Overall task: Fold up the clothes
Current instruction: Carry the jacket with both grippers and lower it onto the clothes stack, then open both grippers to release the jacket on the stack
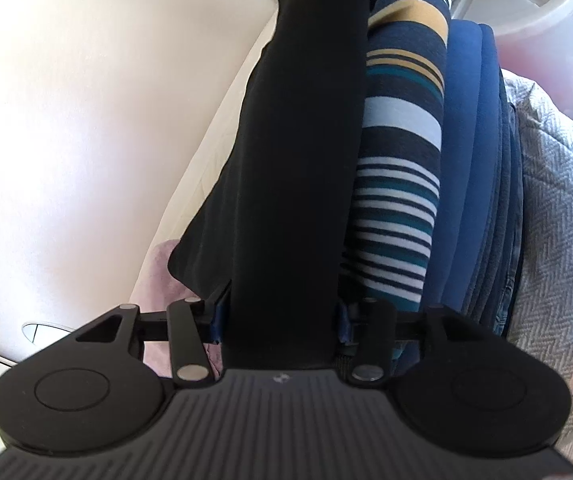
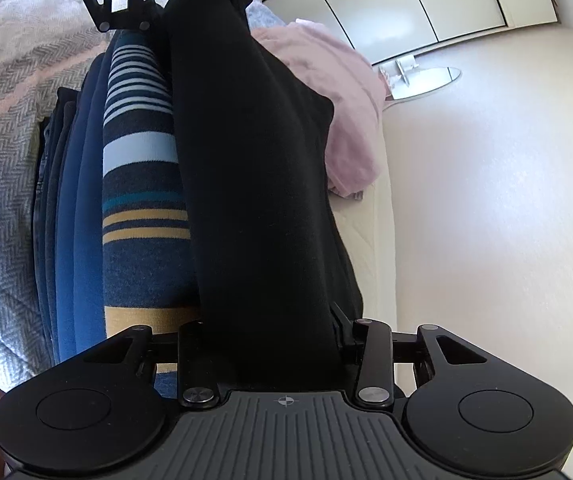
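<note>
A folded black garment (image 1: 294,160) stretches lengthwise between my two grippers and lies along the top of a stack of folded clothes. My left gripper (image 1: 282,316) has one end of it between its blue pads (image 1: 217,322), and the cloth fills the gap from pad to pad. My right gripper (image 2: 268,328) has the other end (image 2: 262,200) the same way. Each gripper's black linkage shows at the top of the other's view. Under the black garment lie a striped navy, white, teal and yellow garment (image 1: 398,140) and plain blue folded pieces (image 1: 470,160).
The stack rests on a grey herringbone bedspread (image 1: 558,220) near the bed's edge. A crumpled pink cloth (image 2: 338,120) lies beside the black garment. Beyond are pale floor (image 2: 486,200), white wardrobe doors (image 2: 406,0) and a white tub (image 1: 546,8).
</note>
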A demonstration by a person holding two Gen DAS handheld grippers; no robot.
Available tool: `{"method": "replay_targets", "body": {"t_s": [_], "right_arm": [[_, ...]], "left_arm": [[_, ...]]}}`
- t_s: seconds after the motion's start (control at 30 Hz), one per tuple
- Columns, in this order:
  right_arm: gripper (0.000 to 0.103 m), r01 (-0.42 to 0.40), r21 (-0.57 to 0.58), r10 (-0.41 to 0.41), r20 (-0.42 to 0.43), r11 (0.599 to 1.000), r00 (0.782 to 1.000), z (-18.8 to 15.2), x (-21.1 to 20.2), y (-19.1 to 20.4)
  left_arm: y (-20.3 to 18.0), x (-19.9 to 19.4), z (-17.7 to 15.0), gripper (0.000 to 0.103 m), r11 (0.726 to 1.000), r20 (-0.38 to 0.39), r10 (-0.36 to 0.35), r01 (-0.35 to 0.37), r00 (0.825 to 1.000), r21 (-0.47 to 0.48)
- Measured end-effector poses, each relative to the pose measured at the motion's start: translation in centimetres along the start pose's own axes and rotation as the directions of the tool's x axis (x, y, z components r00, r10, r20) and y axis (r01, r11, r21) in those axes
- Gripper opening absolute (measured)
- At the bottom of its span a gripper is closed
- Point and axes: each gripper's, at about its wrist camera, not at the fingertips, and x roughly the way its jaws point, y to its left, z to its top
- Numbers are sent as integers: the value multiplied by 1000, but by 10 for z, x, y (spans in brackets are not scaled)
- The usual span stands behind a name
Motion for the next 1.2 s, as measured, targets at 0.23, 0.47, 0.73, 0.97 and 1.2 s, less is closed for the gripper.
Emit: {"method": "replay_targets", "body": {"t_s": [0.23,0.47,0.73,0.97,1.2], "right_arm": [[65,20,44,-18,-36,999,999,-28,2,12],[59,7,121,-1,-54,993,999,-69,-10,13],[37,-29,192,30,-2,981,1000,-68,-14,5],[45,-10,147,13,-20,989,1000,-78,-24,17],[53,-5,203,13,-39,979,999,-77,-35,13]], "left_arm": [[4,-1,0,35,996,-29,86,-85,996,28],[4,11,-10,35,998,-46,60,-59,997,24],[4,15,-25,34,998,-93,55,-54,994,15],[2,5,-33,42,997,-94,75,-74,993,14],[21,-17,-58,46,997,-112,55,-61,992,-53]]}}
